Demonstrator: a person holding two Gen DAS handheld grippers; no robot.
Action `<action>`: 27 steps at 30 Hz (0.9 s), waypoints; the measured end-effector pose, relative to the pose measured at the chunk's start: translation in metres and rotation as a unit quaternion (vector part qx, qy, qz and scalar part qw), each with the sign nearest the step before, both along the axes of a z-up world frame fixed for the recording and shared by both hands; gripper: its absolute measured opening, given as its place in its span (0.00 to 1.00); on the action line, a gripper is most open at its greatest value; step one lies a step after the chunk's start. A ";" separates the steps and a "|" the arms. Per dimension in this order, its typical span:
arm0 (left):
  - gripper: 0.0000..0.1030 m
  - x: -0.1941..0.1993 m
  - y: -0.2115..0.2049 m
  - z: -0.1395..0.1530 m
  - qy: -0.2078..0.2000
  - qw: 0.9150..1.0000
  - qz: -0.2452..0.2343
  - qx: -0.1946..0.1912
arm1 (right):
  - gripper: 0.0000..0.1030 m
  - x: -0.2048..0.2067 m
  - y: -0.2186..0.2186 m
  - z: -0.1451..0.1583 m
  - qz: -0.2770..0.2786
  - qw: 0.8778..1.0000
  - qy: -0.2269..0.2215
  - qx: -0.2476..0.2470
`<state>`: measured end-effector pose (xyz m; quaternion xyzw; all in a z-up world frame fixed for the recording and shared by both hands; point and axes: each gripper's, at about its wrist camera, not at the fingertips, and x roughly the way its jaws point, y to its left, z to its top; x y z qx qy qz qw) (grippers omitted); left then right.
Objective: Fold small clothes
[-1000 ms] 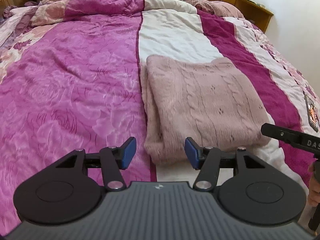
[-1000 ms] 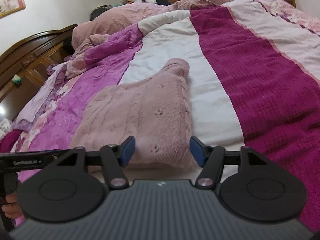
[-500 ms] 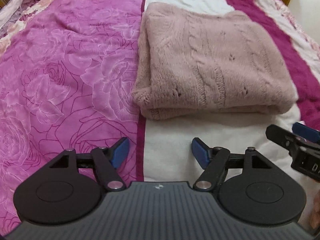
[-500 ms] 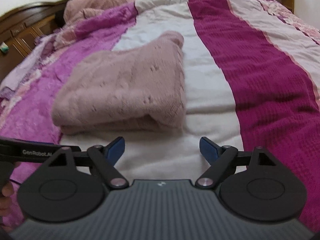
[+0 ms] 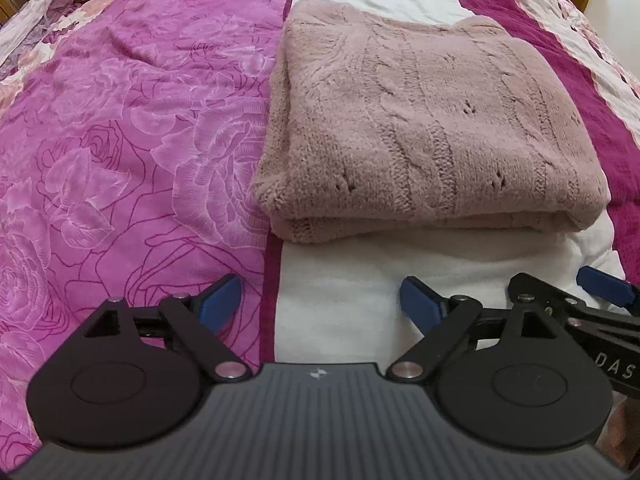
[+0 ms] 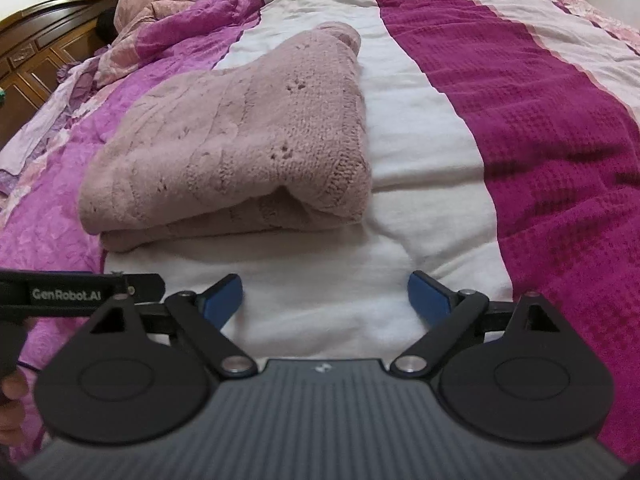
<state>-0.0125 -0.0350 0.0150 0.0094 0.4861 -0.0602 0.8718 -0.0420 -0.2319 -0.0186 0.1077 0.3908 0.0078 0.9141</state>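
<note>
I see the folded pink sweater (image 5: 432, 120) lying on the bed (image 5: 120, 128), across the seam between the rose-patterned cover and the white stripe, its near folded edge facing me. A bare strip of white blanket (image 6: 320, 272) separates that edge from both tools. My left gripper (image 5: 320, 304) is opening wide with nothing between its jaws; my right gripper (image 6: 326, 298) is opening too, also empty, just beside the left.

Each gripper, the left gripper (image 5: 320, 300) and the right gripper (image 6: 324, 296), was found built of matte black plastic, with blue pads (image 5: 222, 298), silver pivot screws (image 5: 230, 370) and a ribbed grey housing (image 6: 320, 420). "GenRobot.AI" lettering (image 6: 66, 294) was noted.
</note>
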 end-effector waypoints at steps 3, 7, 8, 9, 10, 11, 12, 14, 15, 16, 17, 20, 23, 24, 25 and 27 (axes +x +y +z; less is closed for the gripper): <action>0.91 0.000 -0.001 -0.001 -0.003 1.000 -0.005 0.006 | 0.90 0.001 -0.001 0.000 -0.001 1.000 -0.001 0.000; 0.91 -0.001 -0.003 -0.002 -0.008 1.000 -0.006 0.010 | 0.91 0.002 -0.001 0.000 -0.001 1.000 -0.002 0.000; 0.91 -0.001 -0.003 -0.002 -0.008 1.000 -0.006 0.010 | 0.91 0.002 -0.001 -0.001 -0.001 1.000 -0.003 -0.001; 0.91 -0.001 -0.003 -0.002 -0.009 1.000 -0.006 0.009 | 0.91 0.002 0.000 -0.001 -0.001 1.000 -0.003 -0.002; 0.91 -0.001 -0.003 -0.002 -0.009 1.000 -0.007 0.011 | 0.91 0.002 -0.001 -0.001 -0.001 1.000 -0.003 -0.002; 0.91 -0.001 -0.003 -0.003 -0.009 1.000 -0.008 0.013 | 0.91 0.002 0.000 -0.001 -0.001 1.000 -0.003 -0.002; 0.91 -0.001 -0.003 -0.003 -0.009 1.000 -0.009 0.014 | 0.91 0.002 0.000 -0.001 -0.001 1.000 -0.003 -0.003; 0.91 -0.001 -0.003 -0.003 -0.009 1.000 -0.009 0.014 | 0.91 0.002 0.000 -0.001 -0.001 1.000 -0.004 -0.003; 0.91 -0.001 -0.003 -0.003 -0.009 1.000 -0.008 0.013 | 0.91 0.002 0.000 -0.001 -0.001 1.000 -0.004 -0.003; 0.91 -0.001 -0.003 -0.003 -0.009 1.000 -0.008 0.013 | 0.91 0.002 0.000 -0.001 -0.002 1.000 -0.004 -0.003; 0.91 -0.001 -0.004 -0.003 -0.009 1.000 -0.009 0.014 | 0.91 0.002 0.000 -0.001 -0.002 1.000 -0.004 -0.003; 0.91 -0.001 -0.003 -0.003 -0.010 1.000 -0.010 0.015 | 0.91 0.002 0.000 -0.001 -0.001 1.000 -0.003 -0.003; 0.91 -0.001 -0.003 -0.003 -0.009 1.000 -0.010 0.014 | 0.91 0.002 0.000 -0.001 -0.001 1.000 -0.003 -0.003; 0.91 -0.001 -0.003 -0.003 -0.010 1.000 -0.010 0.015 | 0.91 0.002 0.000 -0.001 -0.001 1.000 -0.003 -0.003; 0.91 -0.001 -0.003 -0.003 -0.010 1.000 -0.011 0.015 | 0.91 0.002 0.000 -0.001 -0.001 1.000 -0.003 -0.003; 0.91 -0.002 -0.003 -0.003 -0.011 1.000 -0.013 0.017 | 0.91 0.002 0.000 -0.001 -0.001 1.000 -0.003 -0.004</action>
